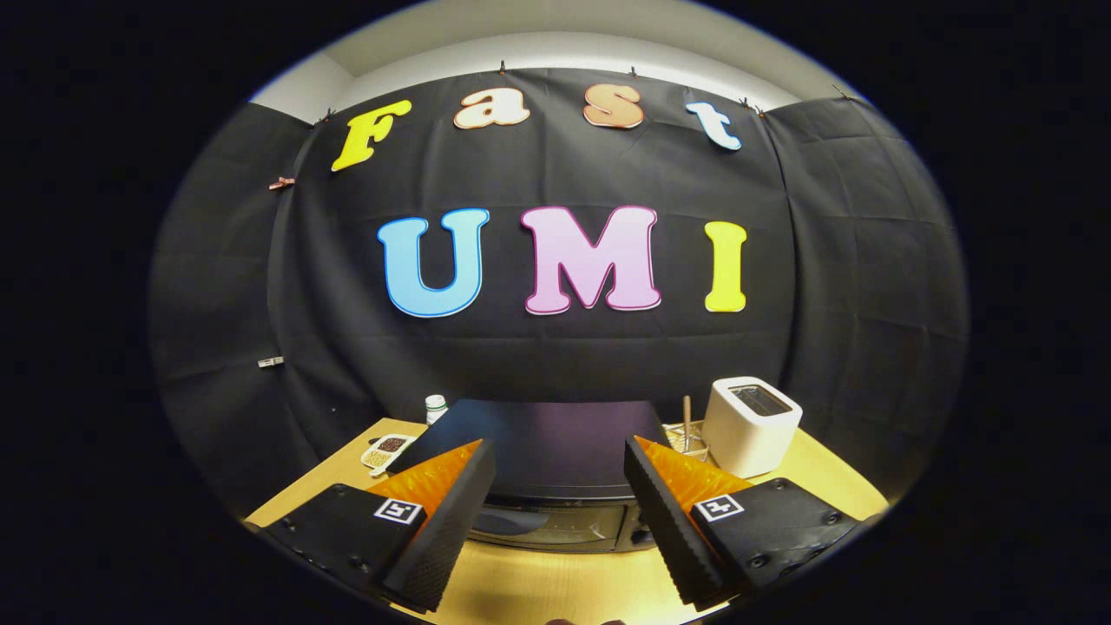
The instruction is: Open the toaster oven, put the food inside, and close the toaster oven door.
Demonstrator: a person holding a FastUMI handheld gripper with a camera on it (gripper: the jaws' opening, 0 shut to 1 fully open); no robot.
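Note:
A dark toaster oven stands on the wooden table, seen from above and in front; its flat top faces me and its glass door at the front looks closed. My gripper hovers above and in front of the oven, wide open, with nothing between its fingers. The oven's front shows in the gap between the two fingers. I cannot make out the food.
A white slot toaster stands at the oven's right, with a small wire rack and a wooden stick beside it. Left of the oven lie a small white dish of grains and a white bottle. Black cloth walls close the booth.

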